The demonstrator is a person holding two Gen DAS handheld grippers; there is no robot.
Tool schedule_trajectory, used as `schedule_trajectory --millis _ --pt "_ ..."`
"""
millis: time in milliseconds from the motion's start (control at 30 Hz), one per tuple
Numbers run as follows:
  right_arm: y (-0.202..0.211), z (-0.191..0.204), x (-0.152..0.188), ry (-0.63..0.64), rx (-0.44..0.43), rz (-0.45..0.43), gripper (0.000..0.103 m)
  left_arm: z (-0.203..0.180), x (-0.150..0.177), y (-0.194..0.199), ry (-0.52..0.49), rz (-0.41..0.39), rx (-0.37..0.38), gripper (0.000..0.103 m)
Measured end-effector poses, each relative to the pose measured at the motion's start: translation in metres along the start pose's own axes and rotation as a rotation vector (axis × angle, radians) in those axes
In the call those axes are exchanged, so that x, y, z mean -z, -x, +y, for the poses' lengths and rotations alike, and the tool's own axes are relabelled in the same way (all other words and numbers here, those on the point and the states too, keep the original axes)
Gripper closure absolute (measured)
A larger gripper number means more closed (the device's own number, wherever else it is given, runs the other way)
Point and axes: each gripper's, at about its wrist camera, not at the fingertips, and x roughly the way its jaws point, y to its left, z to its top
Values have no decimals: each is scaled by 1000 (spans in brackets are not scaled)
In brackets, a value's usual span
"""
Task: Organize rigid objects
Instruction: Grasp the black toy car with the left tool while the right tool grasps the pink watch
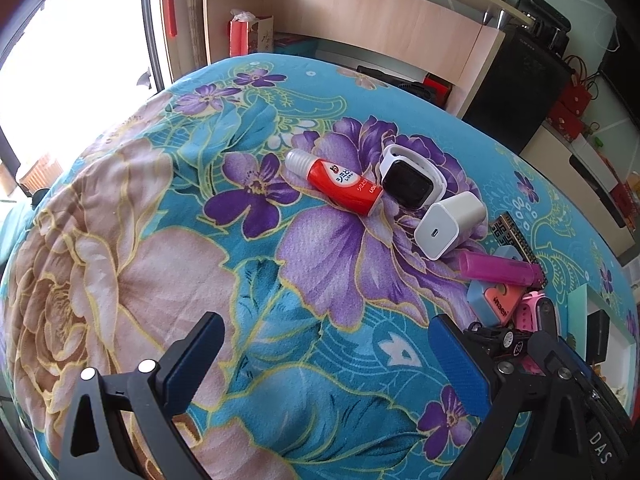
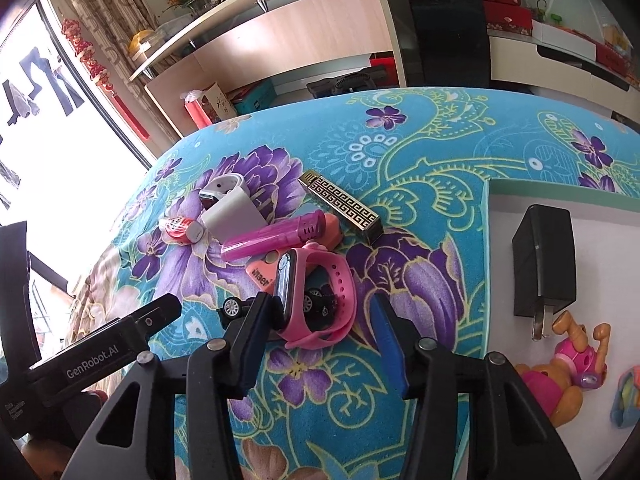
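Two grippers work this pile. The right gripper (image 2: pixel 320 316) has its fingers partly closed around the pink watch (image 2: pixel 316 300); the left pad touches its face, the right stands clear of the strap, so the pickup is underway. The left gripper (image 1: pixel 324 360) hovers wide open, empty. Beyond lies the white tray (image 2: pixel 600 240), the likely destination.

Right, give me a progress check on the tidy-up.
Done: a black charger and a toy figure lie in the white box.
In hand: the right gripper straddles the pink watch, jaws not yet clamped. The left gripper hangs open and empty.
Left on the cloth: red bottle, white watch, white charger, pink lighter, patterned lighter, eraser, toy car.
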Motion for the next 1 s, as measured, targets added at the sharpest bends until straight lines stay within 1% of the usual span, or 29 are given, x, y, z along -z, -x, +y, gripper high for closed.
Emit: schedule_trajectory --millis 33,100,133,300,367,467,700,833,1000 --pt "0 1 0 5 -2 0 57 0 0 0 -1 0 0 0" --pt "1 2 0 12 -4 1 65 0 0 1 -3 -2 0 0" --pt "2 3 0 21 1 -2 67 0 0 1 -2 -2 -1 0" --pt "8 -2 -1 26 63 -21 81 -1 0 1 -4 -1 -5 0" --pt "6 -8 0 11 71 -9 83 -2 0 1 -8 -1 -3 0" --pt "6 -15 1 -12 60 -6 83 -5 1 1 -19 0 0 0" --pt "1 -14 3 -10 64 3 83 -13 2 1 -42 5 14 0" --pt "5 -17 3 -22 62 -9 84 -18 3 2 -53 4 20 0" --pt "14 -20 1 -29 54 -30 84 -25 4 5 -65 1 46 0"
